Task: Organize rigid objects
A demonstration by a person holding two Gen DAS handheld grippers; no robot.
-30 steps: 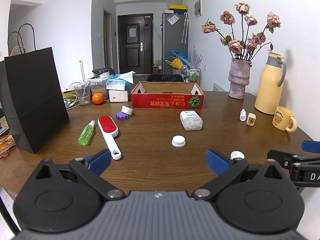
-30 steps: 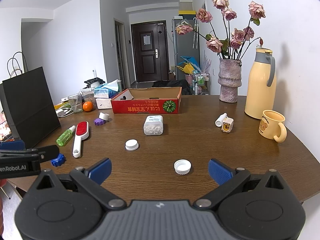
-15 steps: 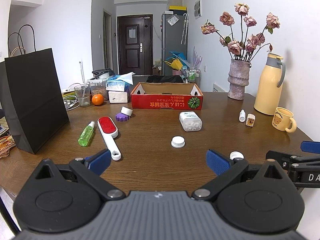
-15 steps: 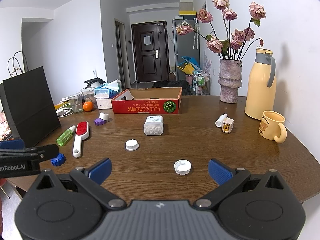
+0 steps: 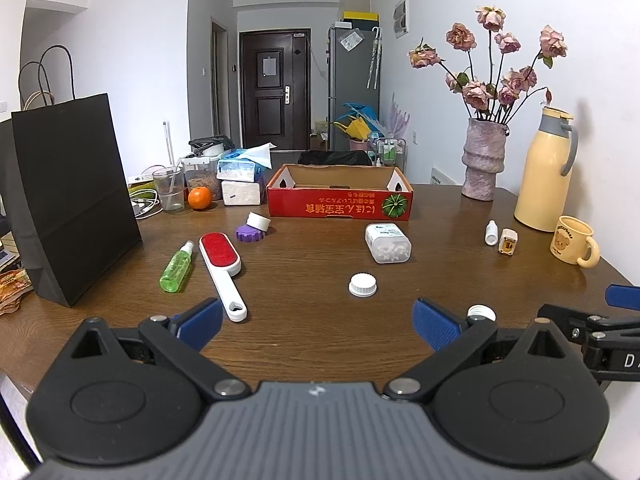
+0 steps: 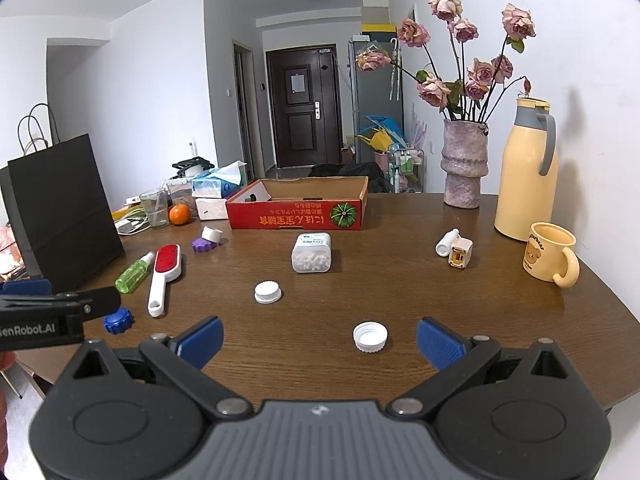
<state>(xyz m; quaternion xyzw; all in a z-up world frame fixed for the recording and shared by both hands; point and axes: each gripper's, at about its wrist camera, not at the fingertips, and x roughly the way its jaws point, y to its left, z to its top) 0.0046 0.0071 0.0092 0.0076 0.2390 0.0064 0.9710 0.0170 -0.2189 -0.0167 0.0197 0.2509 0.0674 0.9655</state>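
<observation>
Lying on the brown table [image 6: 500, 320], a white cap [image 6: 370, 337] sits just ahead of the right gripper [image 6: 318, 338], between its spread blue fingers. The left gripper [image 5: 318, 320] is spread wide too, holding nothing, with another white cap [image 5: 362, 284] a bit farther ahead. A red box [image 5: 340, 196] stands at the back.

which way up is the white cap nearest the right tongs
Open side up: the white cap lies on the table with its hollow inside and thin rim facing the ceiling.
</observation>
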